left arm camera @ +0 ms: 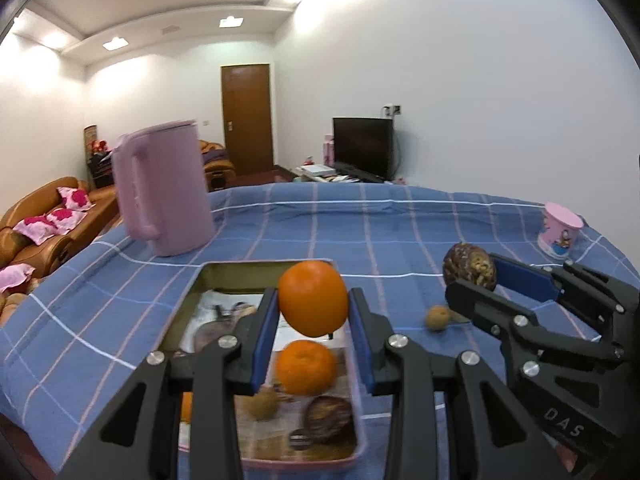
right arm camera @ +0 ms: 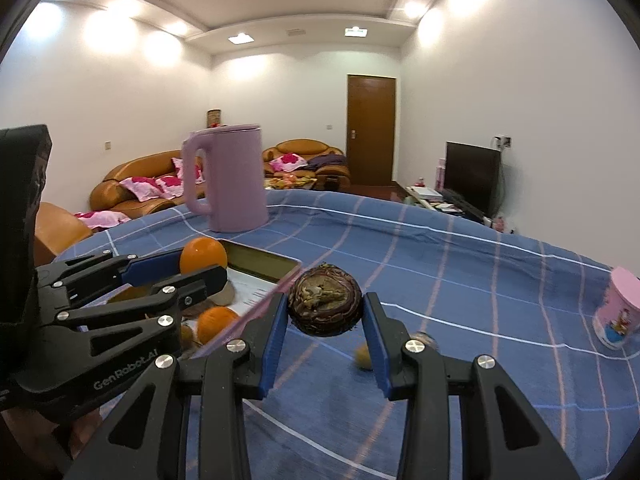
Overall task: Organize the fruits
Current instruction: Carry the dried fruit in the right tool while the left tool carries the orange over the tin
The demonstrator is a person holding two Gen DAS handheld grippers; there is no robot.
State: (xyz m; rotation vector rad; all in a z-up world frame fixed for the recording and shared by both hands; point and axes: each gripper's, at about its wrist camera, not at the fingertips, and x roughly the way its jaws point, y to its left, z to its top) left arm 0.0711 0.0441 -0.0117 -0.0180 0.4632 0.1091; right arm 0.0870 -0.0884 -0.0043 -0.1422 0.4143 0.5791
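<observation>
While the left claw (left arm camera: 313, 312) pinches an orange (left arm camera: 313, 298) directly above the tray (left arm camera: 192, 292) below its tips, the right claw (right arm camera: 325, 320), clamping a wrinkled dark fruit (right arm camera: 325, 306), hangs just beside the tray's rim, farther from the drop.

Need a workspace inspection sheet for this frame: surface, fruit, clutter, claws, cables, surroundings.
Surface: blue checked tablecloth.
Job's things: tray holds an orange, a small brown fruit and a dark fruit; small fruit lies loose on the cloth.
Clutter: purple kettle, pink cup.
Grippers: left claw shut on held orange; right claw shut on wrinkled dark fruit.
Cables: nothing seen.
Surroundings: sofa, door, TV.
</observation>
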